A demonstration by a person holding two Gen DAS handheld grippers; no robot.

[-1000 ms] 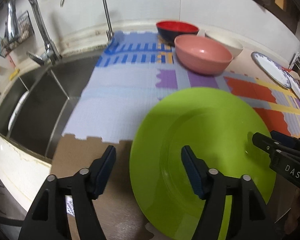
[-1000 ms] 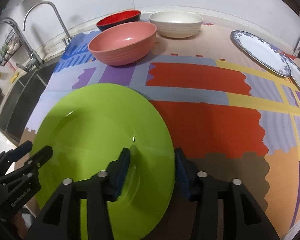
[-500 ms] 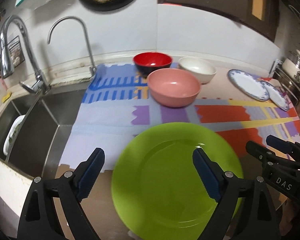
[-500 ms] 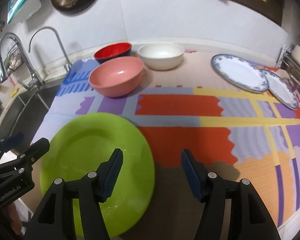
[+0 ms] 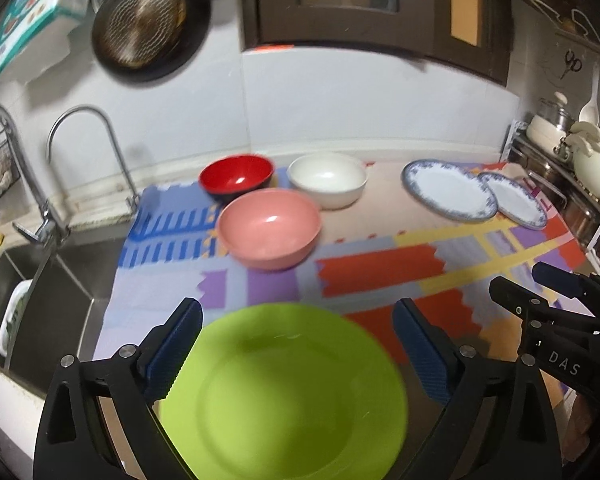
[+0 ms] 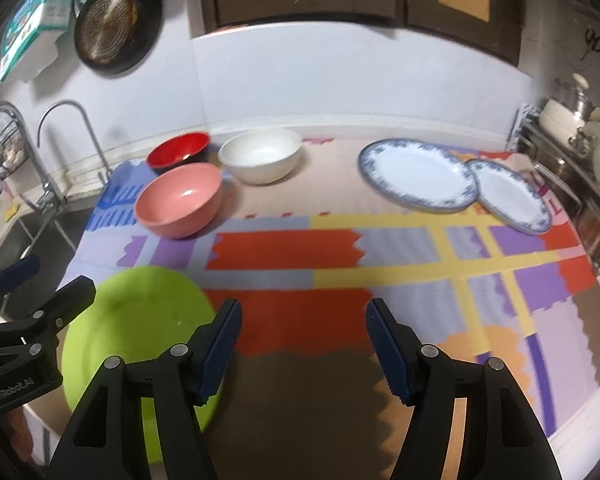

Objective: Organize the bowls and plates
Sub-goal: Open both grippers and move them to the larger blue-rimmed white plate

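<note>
Three bowls sit at eleven o'clock on the mat point(image 6: 340, 256): red point(image 6: 178, 151), white point(image 6: 260, 154), pink point(image 6: 179, 198). Two blue-rimmed plates point(image 6: 418, 174) overlap at one o'clock. One green plate point(image 5: 282, 392) lies nearest. The left gripper point(image 5: 298, 344) hovers above it, jaws wide, holding nothing. The right gripper point(image 6: 304, 338) hovers beside it, equally spread.

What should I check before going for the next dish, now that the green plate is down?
1. Left tool open, nothing in it: ok.
2. Right tool open, nothing in it: ok.
3. Green plate flat on the counter, free of both tools: ok.
4. Pink bowl, red bowl and white bowl upright, not nested: ok.
5. Large blue-rimmed plate overlaps the small one; a clean grip on either: cannot tell.
</note>
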